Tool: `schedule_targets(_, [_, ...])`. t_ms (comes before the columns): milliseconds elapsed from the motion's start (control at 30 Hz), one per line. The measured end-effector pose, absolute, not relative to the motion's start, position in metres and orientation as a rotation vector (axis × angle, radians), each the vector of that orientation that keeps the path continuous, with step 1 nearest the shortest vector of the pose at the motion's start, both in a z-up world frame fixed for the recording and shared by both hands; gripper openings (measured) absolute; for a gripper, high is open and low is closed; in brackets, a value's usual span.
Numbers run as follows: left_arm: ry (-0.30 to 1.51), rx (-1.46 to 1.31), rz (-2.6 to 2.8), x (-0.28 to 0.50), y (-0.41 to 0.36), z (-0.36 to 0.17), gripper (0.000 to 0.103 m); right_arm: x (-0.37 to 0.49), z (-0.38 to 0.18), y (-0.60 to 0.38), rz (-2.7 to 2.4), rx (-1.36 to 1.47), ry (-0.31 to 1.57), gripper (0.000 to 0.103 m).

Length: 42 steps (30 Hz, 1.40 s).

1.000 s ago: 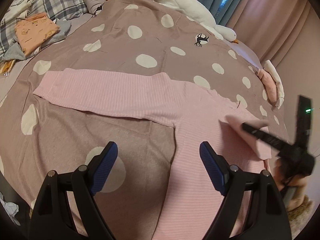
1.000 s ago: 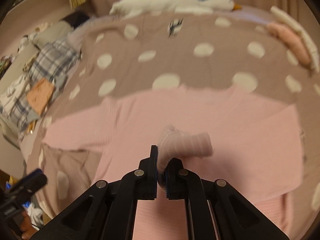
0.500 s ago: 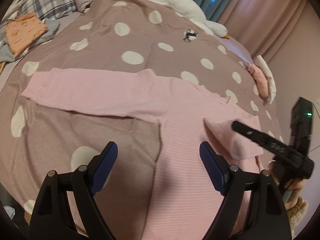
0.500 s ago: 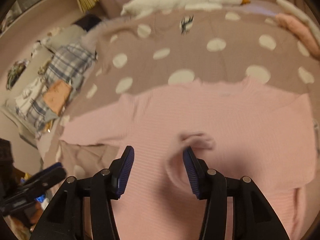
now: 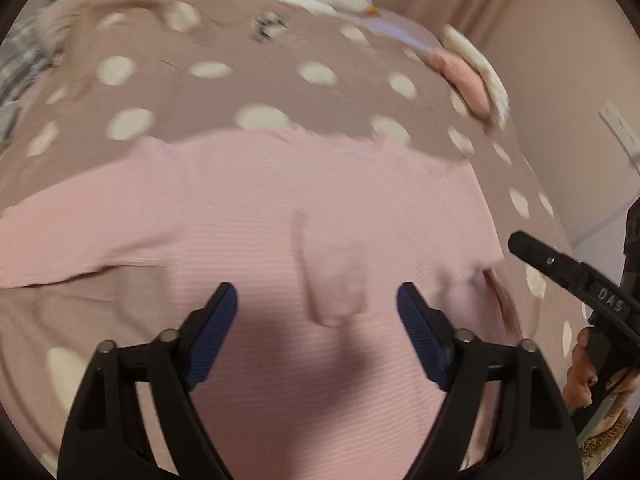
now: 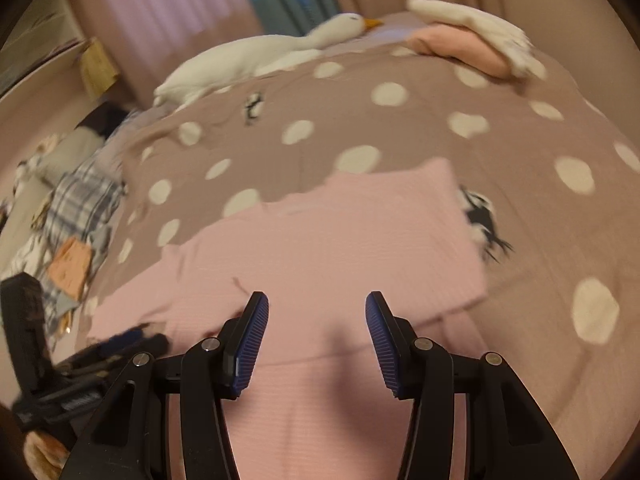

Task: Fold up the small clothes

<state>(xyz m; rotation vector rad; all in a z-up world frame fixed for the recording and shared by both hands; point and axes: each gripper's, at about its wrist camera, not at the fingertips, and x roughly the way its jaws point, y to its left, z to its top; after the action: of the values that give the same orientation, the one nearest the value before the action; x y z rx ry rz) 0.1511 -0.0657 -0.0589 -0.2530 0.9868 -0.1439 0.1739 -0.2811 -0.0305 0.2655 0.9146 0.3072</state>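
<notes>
1. Pink top [image 5: 248, 216] lies flat on the spotted bedcover [image 5: 224, 92], spread across the near middle of the bed; also seen from the right wrist [image 6: 340, 240].
2. One sleeve [image 5: 72, 236] runs out flat to the left in my left view. The other sleeve is folded in over the body; its cuff [image 5: 332, 276] rests on the chest, a bit blurred.
3. In my right view the top's far right edge [image 6: 448, 184] sits just beside a black print [image 6: 480, 220] on the bedcover.
4. My left gripper [image 5: 318, 332] hovers over the top's body, fingers wide apart, nothing between them. The cuff lies just beyond the fingertips; whether they touch the cloth I cannot tell.
5. My right gripper [image 6: 316, 332] is also spread apart, holding nothing, above the top's near part. From the left wrist it shows at the right edge [image 5: 568, 272], off the top, over the bedcover.
6. Goose plush [image 6: 256, 60] lies along the far side of the bed, well apart from the top.
7. Pink and white cushion [image 6: 472, 40] sits at the far right corner.
8. Plaid cloth [image 6: 80, 200] and an orange garment [image 6: 72, 264] lie at the left, off the bedcover's edge.
9. Curtains [image 6: 168, 0] hang behind the bed.
</notes>
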Motion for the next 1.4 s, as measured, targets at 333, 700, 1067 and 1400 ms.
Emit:
schedule_targets(333, [1.071, -0.267, -0.013, 0.177, -0.051, -0.106, 0.048, 0.161, -0.042, -0.321, 0.208, 0.336, 0.925, 0.051])
schedule_targets(700, [1.049, -0.486, -0.011, 0.150, 0.004, -0.106, 0.048, 0.158, -0.053, -0.333, 0.194, 0.372, 0.932, 0.051])
schedule_targets(1067, [1.062, -0.446, -0.089, 0.179, -0.025, -0.118, 0.014, 0.156, -0.062, -0.334, 0.186, 0.370, 0.962, 0.051])
schedule_targets(1400, [0.984, -0.442, -0.098, 0.181, -0.026, -0.071, 0.005, 0.167, -0.067, -0.335, 0.161, 0.348, 0.978, 0.051])
